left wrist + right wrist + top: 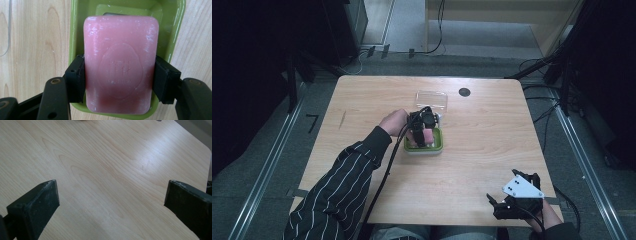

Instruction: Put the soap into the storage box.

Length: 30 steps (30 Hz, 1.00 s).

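Observation:
A pink bar of soap (120, 67) with a stamped oval mark lies over the green soap dish (76, 30). My left gripper (119, 81) is shut on the soap, one black pad pressed against each long side. From the high view, that gripper (422, 131) points down over the green dish (438, 145) at the table's middle, with the pink soap (428, 136) beneath it. My right gripper (504, 202) rests near the table's front right corner, and in the right gripper view its black fingers (37, 206) stand wide apart with only bare wood between them.
A clear plastic lid (432, 100) lies just behind the dish. A round dark grommet (464, 92) sits near the table's far edge. The wooden tabletop (492, 145) has free room between the dish and the right gripper. A striped sleeve (342, 192) crosses the front left.

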Each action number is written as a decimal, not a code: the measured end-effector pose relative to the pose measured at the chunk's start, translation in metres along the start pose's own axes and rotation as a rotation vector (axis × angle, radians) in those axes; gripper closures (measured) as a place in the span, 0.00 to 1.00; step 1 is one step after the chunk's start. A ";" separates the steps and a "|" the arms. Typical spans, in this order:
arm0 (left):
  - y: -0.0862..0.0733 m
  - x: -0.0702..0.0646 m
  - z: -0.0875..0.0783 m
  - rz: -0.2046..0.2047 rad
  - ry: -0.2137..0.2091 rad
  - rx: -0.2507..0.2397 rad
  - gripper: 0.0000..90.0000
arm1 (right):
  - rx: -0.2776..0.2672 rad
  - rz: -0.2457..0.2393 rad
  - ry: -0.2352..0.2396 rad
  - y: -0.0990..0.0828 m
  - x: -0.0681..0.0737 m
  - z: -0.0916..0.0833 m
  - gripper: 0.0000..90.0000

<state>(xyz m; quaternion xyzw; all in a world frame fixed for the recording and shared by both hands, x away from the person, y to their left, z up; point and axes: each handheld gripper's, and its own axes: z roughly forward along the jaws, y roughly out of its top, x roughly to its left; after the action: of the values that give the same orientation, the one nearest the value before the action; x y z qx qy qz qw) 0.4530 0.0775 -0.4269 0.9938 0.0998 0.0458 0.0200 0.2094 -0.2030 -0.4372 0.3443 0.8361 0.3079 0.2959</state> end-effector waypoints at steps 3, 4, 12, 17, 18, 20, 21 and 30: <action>0.000 0.000 0.001 -0.001 -0.002 -0.003 0.43 | 0.000 0.000 0.000 0.000 0.000 0.000 0.00; 0.000 0.000 0.002 -0.001 -0.003 -0.007 0.43 | 0.000 -0.001 0.000 0.000 0.000 0.000 0.00; 0.000 0.001 0.011 -0.002 0.001 0.009 0.43 | -0.002 0.001 -0.001 0.000 0.000 0.000 0.00; 0.000 0.000 0.014 -0.003 0.004 0.011 0.43 | -0.003 0.001 0.000 0.000 0.000 -0.001 0.00; 0.000 0.001 0.014 -0.004 0.005 0.011 0.43 | -0.003 0.002 -0.001 0.000 0.000 -0.001 0.00; 0.000 0.000 0.014 -0.005 0.006 0.007 0.43 | -0.002 0.004 -0.002 0.000 0.000 -0.001 0.00; 0.000 0.000 0.014 -0.005 0.006 0.007 0.43 | -0.002 0.004 -0.002 0.000 0.000 -0.001 0.00; 0.001 0.001 0.014 -0.009 0.012 0.016 0.43 | -0.004 0.001 0.000 0.000 0.000 -0.001 0.00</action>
<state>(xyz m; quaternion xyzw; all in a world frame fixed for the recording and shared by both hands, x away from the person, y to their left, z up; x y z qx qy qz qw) 0.4551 0.0766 -0.4405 0.9931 0.1046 0.0511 0.0116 0.2089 -0.2031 -0.4368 0.3440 0.8354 0.3098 0.2964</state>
